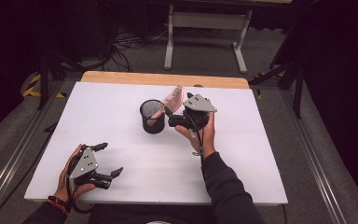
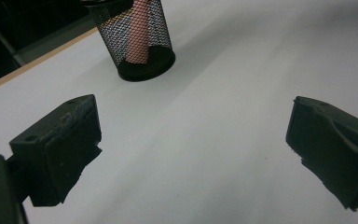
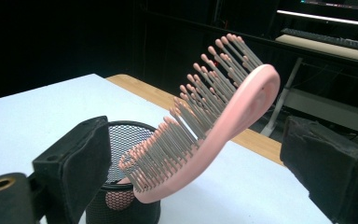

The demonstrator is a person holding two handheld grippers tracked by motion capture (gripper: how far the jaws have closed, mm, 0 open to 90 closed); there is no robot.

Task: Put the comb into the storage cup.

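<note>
Already the pink plastic hairbrush [image 3: 223, 126] stood handle-down in the black wire-mesh cup [image 1: 152, 116] mid-table, leaning on its rim. My right gripper [image 1: 179, 111] had its jaws wide around the brush, gripping nothing. My left gripper [image 1: 109, 158] rested wide and empty near me. Placing looked done; only withdrawing remained.
</note>
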